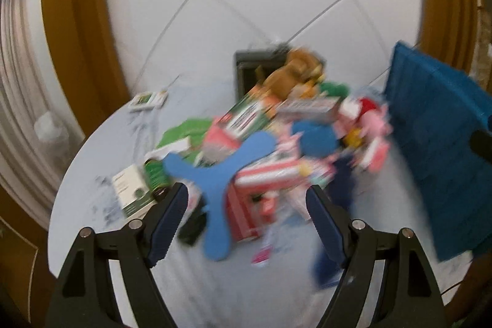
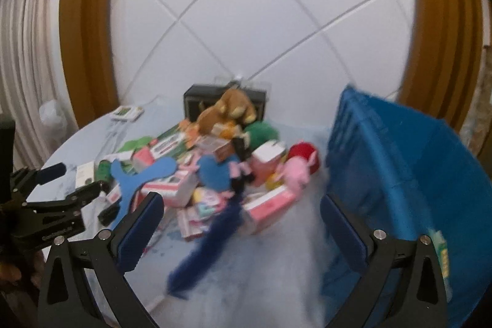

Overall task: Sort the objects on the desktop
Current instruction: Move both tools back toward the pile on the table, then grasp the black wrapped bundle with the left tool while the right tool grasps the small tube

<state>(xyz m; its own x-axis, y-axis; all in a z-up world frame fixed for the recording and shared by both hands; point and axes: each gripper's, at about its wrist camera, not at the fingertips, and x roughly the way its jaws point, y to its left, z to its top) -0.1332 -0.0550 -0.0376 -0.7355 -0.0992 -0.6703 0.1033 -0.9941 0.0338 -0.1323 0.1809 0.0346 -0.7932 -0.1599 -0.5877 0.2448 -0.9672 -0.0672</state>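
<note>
On the pale tabletop ahead of you, the pile of desktop objects sits heaped in the middle: small boxes, a blue three-armed foam shape, a brown plush toy and a pink one. Just right of the heap stands a blue crate. Your left hand-held gripper and right hand-held gripper both hang above it, jaws spread wide and grasping nothing.

Round pale table: toy/box pile, blue crate rt.
</note>
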